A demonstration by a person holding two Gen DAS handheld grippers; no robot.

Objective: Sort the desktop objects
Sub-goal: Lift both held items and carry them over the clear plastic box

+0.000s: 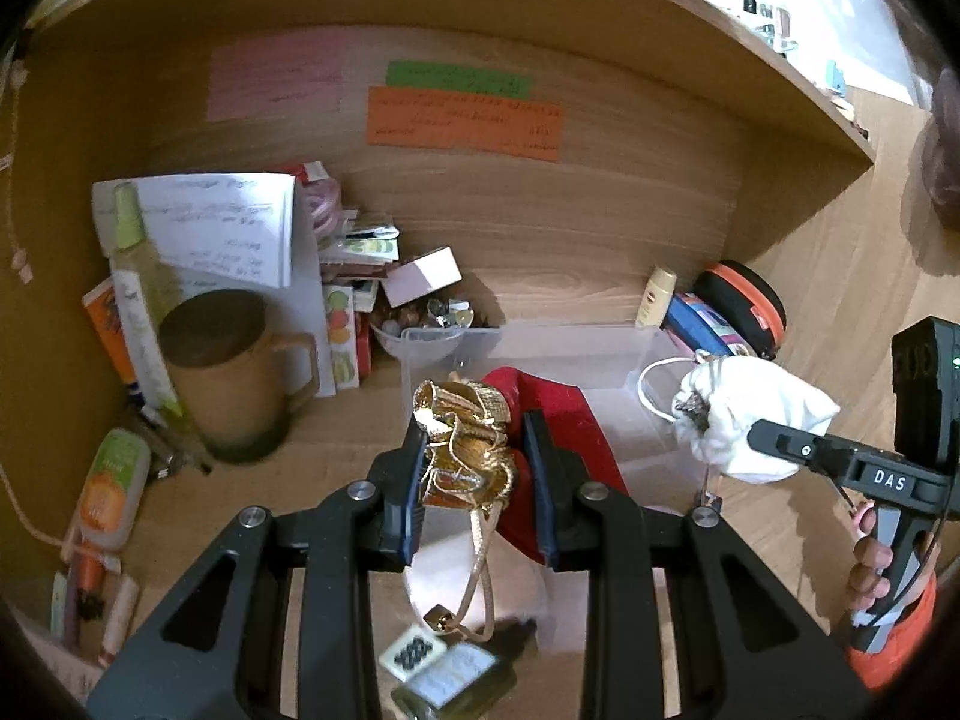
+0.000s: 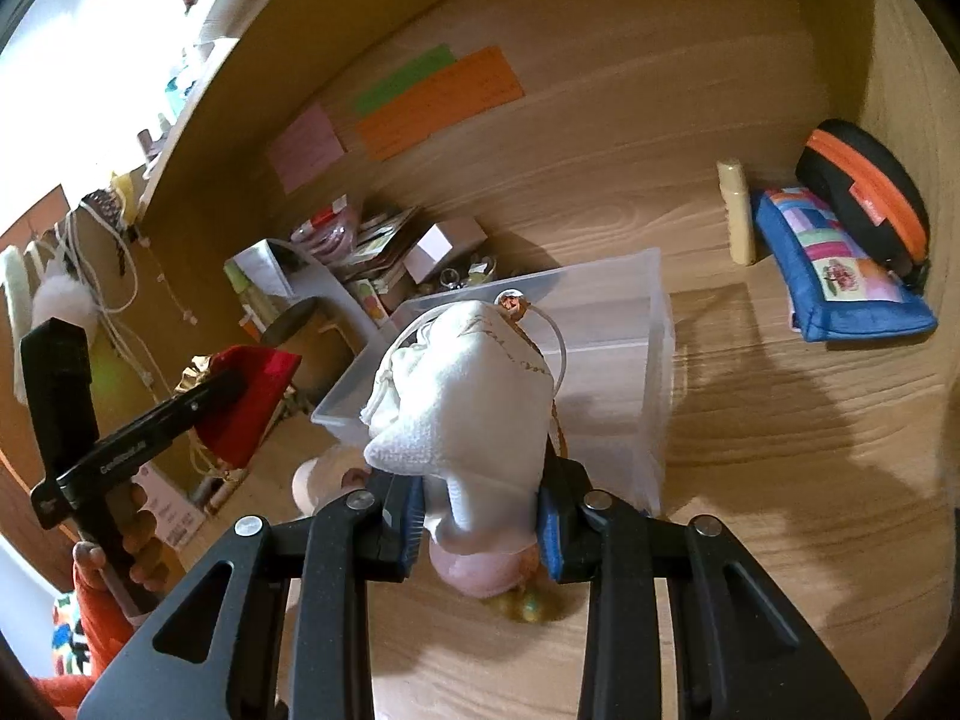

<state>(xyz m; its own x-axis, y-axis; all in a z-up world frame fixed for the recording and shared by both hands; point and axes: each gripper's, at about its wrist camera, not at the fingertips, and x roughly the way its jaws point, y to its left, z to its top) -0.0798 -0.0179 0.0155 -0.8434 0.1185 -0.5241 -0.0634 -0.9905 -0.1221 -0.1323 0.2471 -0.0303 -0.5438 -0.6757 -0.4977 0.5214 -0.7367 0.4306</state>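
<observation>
pouch (image 1: 558, 420): red, gold trim | bag (image 2: 474, 408): white | case (image 2: 840, 264): blue, multicolour patchwork | note (image 1: 462, 123), upper centre: orange

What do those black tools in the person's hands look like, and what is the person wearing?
Both are black handheld grippers: the left gripper and the right gripper have two angular black fingers with cut-outs, silver screws and blue pads. The right one bears white "DAS" lettering. Orange sleeves show at the wrists.
</observation>
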